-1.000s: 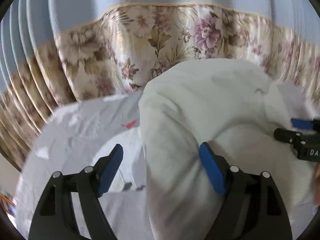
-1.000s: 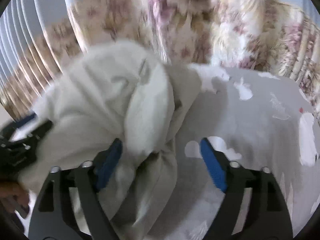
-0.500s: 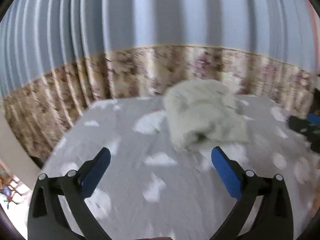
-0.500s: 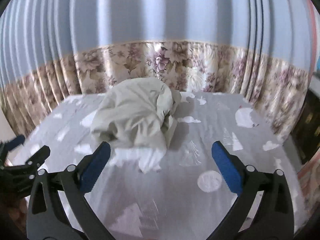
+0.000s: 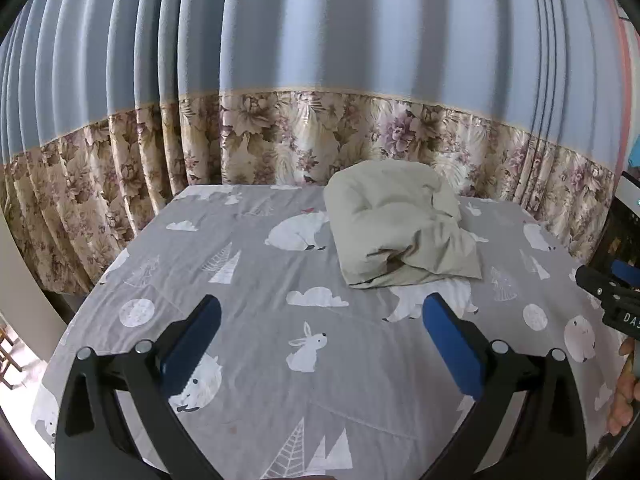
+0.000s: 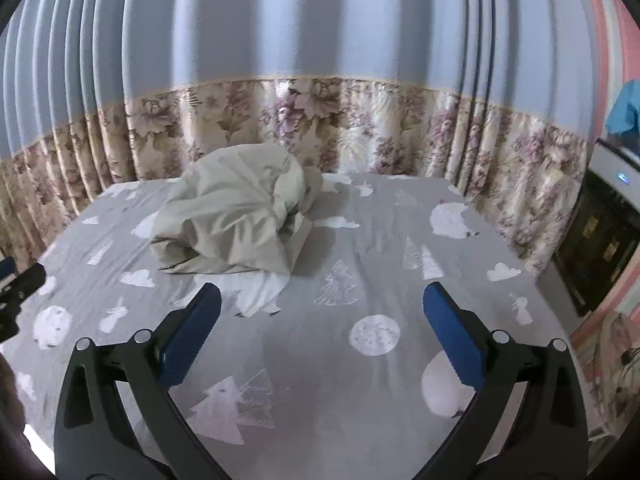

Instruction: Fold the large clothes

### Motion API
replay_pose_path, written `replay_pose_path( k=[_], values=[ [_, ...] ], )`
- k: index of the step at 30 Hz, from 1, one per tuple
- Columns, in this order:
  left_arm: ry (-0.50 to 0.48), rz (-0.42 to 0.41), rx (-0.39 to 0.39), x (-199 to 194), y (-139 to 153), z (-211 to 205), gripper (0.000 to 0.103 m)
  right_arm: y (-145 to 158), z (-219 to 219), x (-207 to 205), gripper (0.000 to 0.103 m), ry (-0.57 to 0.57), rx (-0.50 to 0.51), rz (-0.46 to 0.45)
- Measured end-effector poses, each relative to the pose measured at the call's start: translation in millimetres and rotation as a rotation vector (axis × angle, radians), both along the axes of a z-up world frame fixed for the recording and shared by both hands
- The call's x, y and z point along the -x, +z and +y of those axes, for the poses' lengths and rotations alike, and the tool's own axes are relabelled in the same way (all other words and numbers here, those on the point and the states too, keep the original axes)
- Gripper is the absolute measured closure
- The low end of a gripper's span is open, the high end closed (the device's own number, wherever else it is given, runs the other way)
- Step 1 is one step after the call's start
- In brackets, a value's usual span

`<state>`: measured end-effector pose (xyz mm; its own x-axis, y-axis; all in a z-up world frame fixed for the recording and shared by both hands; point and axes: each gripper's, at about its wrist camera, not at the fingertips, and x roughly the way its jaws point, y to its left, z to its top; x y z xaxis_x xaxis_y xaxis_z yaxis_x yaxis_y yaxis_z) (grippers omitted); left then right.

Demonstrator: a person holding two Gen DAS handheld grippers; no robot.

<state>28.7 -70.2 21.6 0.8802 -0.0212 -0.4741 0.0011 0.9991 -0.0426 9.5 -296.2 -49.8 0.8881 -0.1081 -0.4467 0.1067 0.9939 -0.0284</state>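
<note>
1. Both grippers had pulled well back from the cream garment (image 5: 396, 224) compared with one second earlier, when each camera was filled by the cloth at close range
2. Left gripper (image 5: 320, 322): jaws wide apart, nothing between them, hovering over the near part of the bed (image 5: 248, 320)
3. Right gripper (image 6: 320, 320): jaws likewise wide apart and empty, held above the grey printed sheet; its tip also showed at the right edge of the left wrist view, with part of a hand (image 5: 622, 392) below it
4. Garment lay as a bulky, rounded bundle on the far half of the bed, close to the floral curtain (image 5: 280, 136), touched by neither gripper
5. Bundle shape: one smooth folded edge toward the camera in the left view; in the right view (image 6: 236, 220) the top was puffed and creased, with a darker hollow on its right side. A white patch just in front of it could be lining or sheet print; could not tell which
6. Judgement: release and withdrawal suggest the fold was being treated as finished, or that the person stepped back to check it
7. Judgement: the result looked loose rather than flat; a further pressing or squaring pass might be needed, since the puffed top could spring open
</note>
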Motion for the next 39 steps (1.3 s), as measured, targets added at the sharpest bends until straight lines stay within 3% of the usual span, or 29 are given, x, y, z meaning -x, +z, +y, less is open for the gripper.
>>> replay_pose_path(
  k=[5, 39],
  values=[
    [0.008, 0.003, -0.048, -4, -2, -6, 0.002, 2, -6, 0, 0.003, 0.005, -0.032, -0.005],
    [-0.003, 0.030, -0.061, -5, 2, -15, 0.002, 15, -7, 2, 0.003, 0.025, -0.040, -0.002]
  ],
)
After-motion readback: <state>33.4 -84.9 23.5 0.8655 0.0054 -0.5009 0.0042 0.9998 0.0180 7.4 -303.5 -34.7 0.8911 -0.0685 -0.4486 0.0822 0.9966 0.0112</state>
